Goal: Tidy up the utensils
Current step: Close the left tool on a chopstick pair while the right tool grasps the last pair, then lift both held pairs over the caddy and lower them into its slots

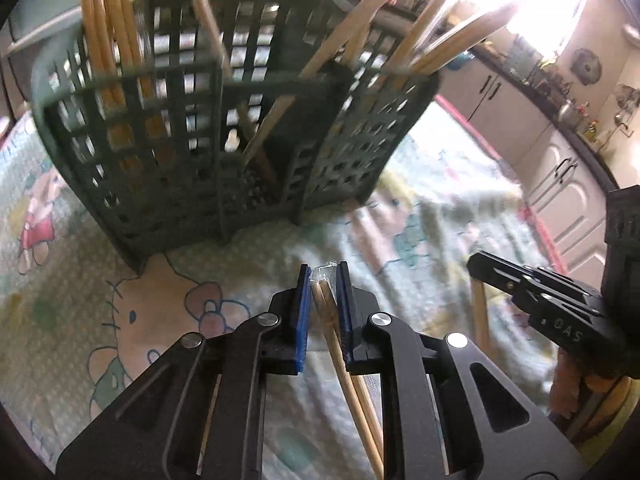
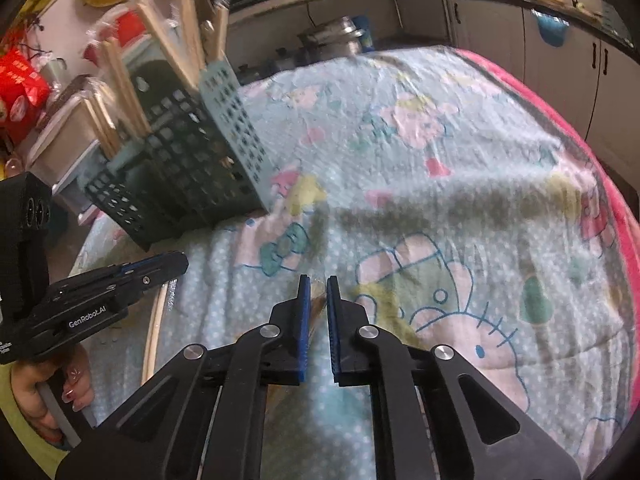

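From the left wrist, the left claw (image 1: pixel 324 276) is clamped on a pair of chopsticks (image 1: pixel 344 364) in a clear wrapper, the wrapped tip poking out just past the blue pads (image 1: pixel 304 320) and the shafts running back under the claw. Just ahead stands the basket (image 1: pixel 200 140), a dark slatted holder with several compartments: pale sticks bunched at the far left, more leaning out at the right, one or two slanting through the middle cell. It sits on a cartoon-print cloth (image 1: pixel 120 340) over the tabletop. The right claw (image 1: pixel 484 268) shows at the right edge, low, with another stick (image 1: pixel 478 312) beside it.

To my eye, the job now is dropping this pair in. The pair should go upright first, tip down, then lower into a cell with room; the middle one looks the least crowded. The leaning sticks at the right could snag it, so come in from above, not from the side.

From the right wrist, the right claw (image 2: pixel 318 280) has its pads a little apart; something tan shows between them, but I cannot tell whether it is gripped. The basket (image 2: pixel 188 168) stands off to the left, well apart from it, with the left claw (image 2: pixel 176 258) low between. Keeping the right claw back would leave the left a clean path.
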Motion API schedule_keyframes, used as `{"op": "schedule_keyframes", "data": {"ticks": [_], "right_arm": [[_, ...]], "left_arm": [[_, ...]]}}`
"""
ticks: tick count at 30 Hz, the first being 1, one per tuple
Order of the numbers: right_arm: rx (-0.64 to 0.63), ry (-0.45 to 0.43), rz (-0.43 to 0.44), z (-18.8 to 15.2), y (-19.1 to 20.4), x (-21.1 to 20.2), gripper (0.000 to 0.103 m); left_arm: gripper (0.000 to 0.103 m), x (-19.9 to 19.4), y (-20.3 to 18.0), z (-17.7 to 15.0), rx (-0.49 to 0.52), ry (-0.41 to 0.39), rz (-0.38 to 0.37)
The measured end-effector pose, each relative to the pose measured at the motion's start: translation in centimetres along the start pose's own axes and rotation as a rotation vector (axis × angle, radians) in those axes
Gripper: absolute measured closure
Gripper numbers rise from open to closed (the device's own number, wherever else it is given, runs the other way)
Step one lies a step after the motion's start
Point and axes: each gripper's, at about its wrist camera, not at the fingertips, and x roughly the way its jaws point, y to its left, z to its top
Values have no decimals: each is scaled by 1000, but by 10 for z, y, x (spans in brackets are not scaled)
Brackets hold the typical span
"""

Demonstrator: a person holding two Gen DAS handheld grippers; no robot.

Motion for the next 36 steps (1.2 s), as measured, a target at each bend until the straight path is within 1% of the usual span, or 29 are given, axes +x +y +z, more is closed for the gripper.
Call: {"op": "schedule_keyframes", "data": {"ticks": [3,8,13,17,26,36], "right_arm": [[-15,-23,36,5,10,-12,95],[-91,-103,96,17,40,-44,96],[-167,-191,147,30,70,-77,97],[-207,-251,169,42,88,-97,97],[-264,-380,170,69,114,-129,97],[-270,-503,188,104,132,-152,98]], "left_arm": [[95,-21,-7,3,22,-54,-13],[96,-58,-9,10,34,-142,-25],[97,-96,-2,19,39,-231,-10],[98,-123,1,25,40,-298,3],[100,-167,1,49,51,-428,23],[100,-207,-8,77,78,-557,34]]}}
